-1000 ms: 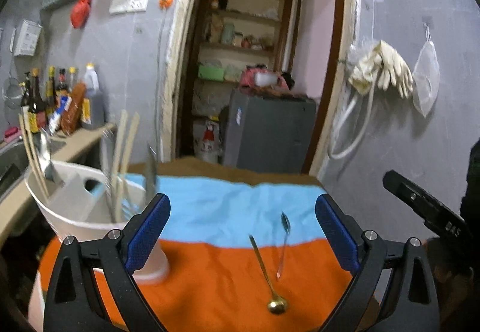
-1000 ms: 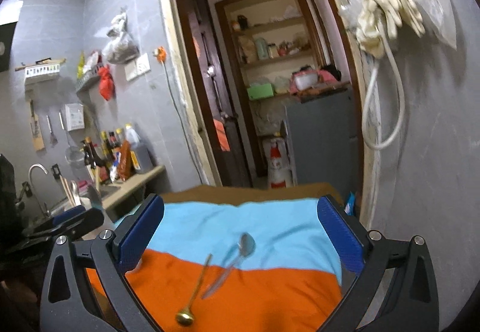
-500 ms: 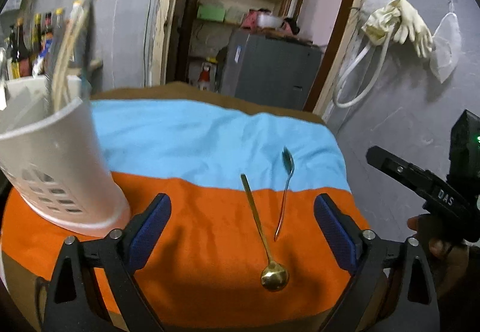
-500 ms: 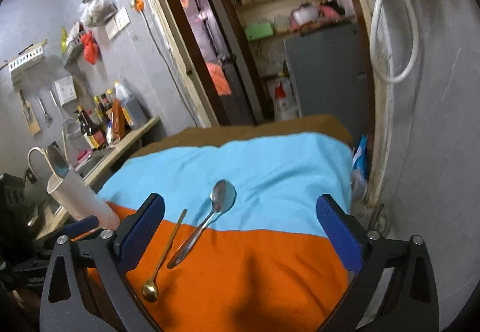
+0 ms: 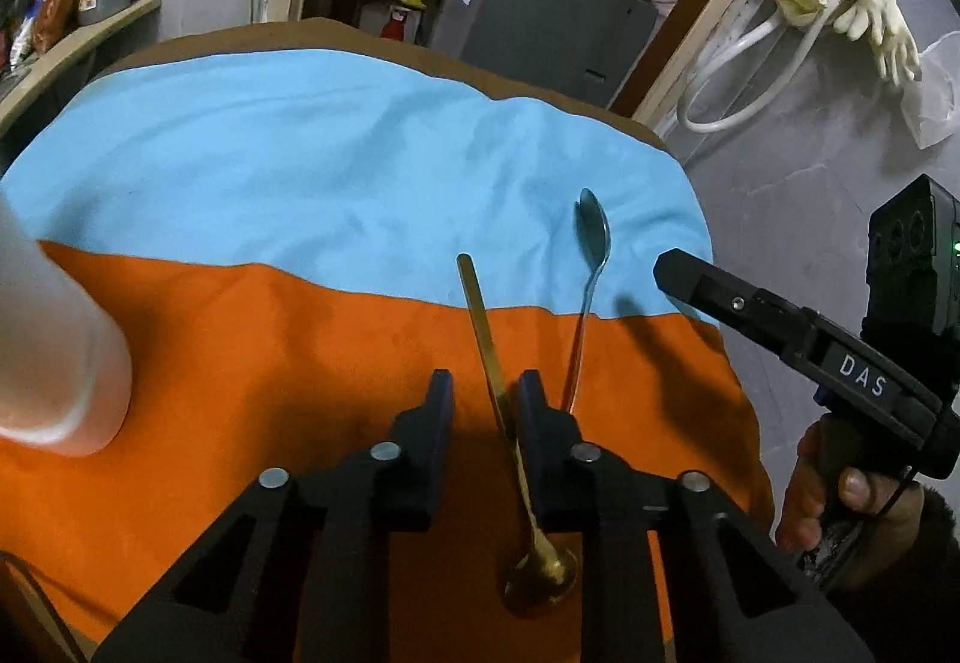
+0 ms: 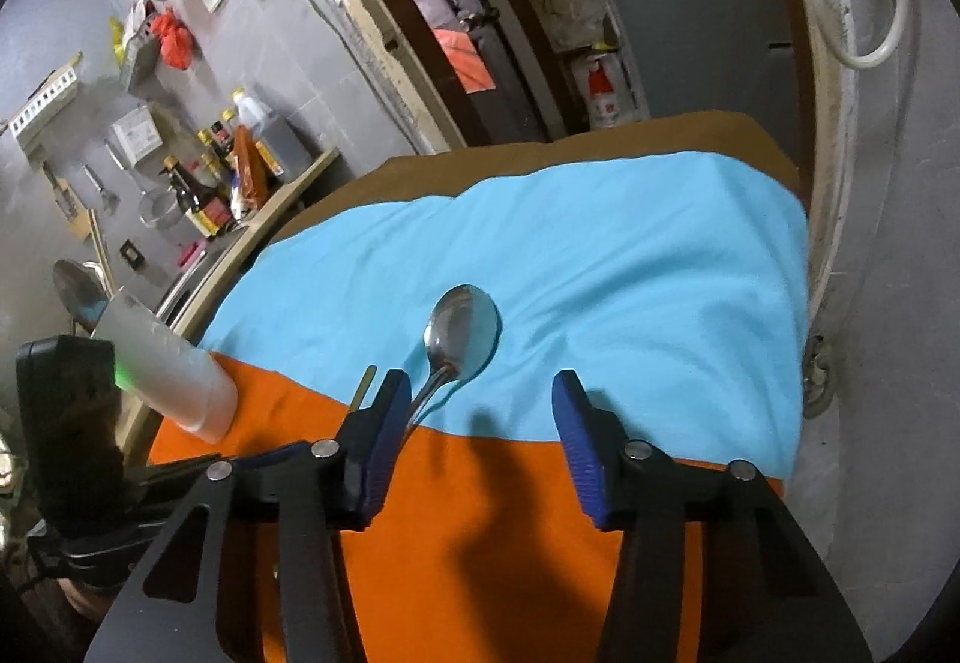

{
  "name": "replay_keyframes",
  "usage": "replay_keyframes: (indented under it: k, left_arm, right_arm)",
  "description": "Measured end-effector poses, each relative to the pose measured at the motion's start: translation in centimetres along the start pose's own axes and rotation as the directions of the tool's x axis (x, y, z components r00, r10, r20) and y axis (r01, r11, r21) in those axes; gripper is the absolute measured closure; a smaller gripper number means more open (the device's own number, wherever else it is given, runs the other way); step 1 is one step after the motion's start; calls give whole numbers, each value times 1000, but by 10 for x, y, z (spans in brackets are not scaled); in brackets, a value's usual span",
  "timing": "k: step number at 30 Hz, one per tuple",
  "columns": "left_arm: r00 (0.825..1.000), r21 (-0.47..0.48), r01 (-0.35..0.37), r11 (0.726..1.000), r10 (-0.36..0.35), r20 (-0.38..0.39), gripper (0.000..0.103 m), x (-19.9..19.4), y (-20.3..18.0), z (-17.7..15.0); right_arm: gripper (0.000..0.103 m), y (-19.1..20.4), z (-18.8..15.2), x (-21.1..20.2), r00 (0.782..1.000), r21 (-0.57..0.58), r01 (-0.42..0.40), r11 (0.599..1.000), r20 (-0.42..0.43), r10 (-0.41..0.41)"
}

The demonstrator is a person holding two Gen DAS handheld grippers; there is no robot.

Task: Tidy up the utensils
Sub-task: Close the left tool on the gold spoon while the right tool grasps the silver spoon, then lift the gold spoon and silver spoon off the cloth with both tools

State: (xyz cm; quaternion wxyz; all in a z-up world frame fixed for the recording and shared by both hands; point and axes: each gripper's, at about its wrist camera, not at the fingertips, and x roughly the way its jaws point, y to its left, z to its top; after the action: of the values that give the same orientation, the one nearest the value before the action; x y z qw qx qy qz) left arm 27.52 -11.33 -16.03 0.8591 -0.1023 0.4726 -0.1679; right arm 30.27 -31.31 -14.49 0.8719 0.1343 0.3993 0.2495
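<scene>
Desk: covered by a cloth (image 5: 288, 171), blue on the far half, orange on the near half, a brown strip showing along the far edge.
Room: grey walls; at left a counter with bottles (image 6: 210, 201); straight ahead an open doorway with shelves and a grey cabinet (image 5: 540, 9); at right pale rubber gloves (image 5: 852, 3) and a white hose hanging on the wall.
Edges and free space: white utensil holder (image 5: 54, 351) at the left edge on the orange part; blue half bare apart from a spoon bowl; right edge of the cloth dropping off close to the wall.
Gold spoon (image 5: 498, 399): long and thin, lying on the orange part, bowl nearest, handle tip reaching onto the blue.
Silver spoon (image 6: 462, 333): just right of the gold one, bowl on the blue, handle running back onto the orange.
Left tool (image 5: 480, 393): narrowed around the gold spoon's handle, a small gap left on one side, not yet pinching.
Right tool (image 6: 474, 399): fingers spread apart, low over the cloth, silver spoon's handle passing just beside the left finger.
</scene>
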Motion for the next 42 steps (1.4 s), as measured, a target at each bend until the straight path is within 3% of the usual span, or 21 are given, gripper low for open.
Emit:
replay_keyframes:
  k: [6, 8, 12, 18, 21, 28, 33, 35, 37, 42]
  left_arm:
    - [998, 10, 22, 1000, -22, -60, 90, 9, 2, 15]
    - [996, 14, 12, 1000, -11, -83, 97, 13, 2, 20]
    - [997, -54, 36, 998, -39, -59, 100, 10, 12, 19]
    - [998, -59, -63, 996, 62, -27, 101, -11, 22, 6]
    - [995, -56, -81, 995, 78, -59, 101, -17, 25, 1]
    - [986, -54, -52, 997, 43, -160, 100, -9, 25, 12]
    - [979, -1, -72, 997, 71, -193, 100, -7, 19, 18]
    - [977, 18, -78, 997, 80, -195, 100, -8, 17, 18]
    - [978, 17, -83, 996, 85, -189, 100, -9, 17, 18]
    - [991, -36, -54, 998, 49, -125, 101, -19, 23, 6]
  right_arm:
    - [61, 1, 4, 12, 998, 5, -34, 999, -51, 34]
    - [63, 1, 5, 17, 996, 9, -50, 999, -71, 51]
    - [70, 2, 7, 23, 990, 39, -97, 995, -98, 100]
    - [75, 11, 10, 35, 984, 23, -102, 994, -146, 105]
    - [77, 14, 11, 41, 983, 21, -95, 995, -157, 97]
    - [80, 15, 16, 49, 980, 49, -96, 994, -169, 103]
    - [84, 7, 16, 51, 979, 105, -110, 988, -163, 126]
    - [87, 6, 17, 51, 979, 121, -106, 987, -163, 125]
    - [97, 7, 16, 51, 982, 112, -75, 991, -165, 93]
    - [99, 7, 9, 45, 987, 142, -79, 987, -130, 97]
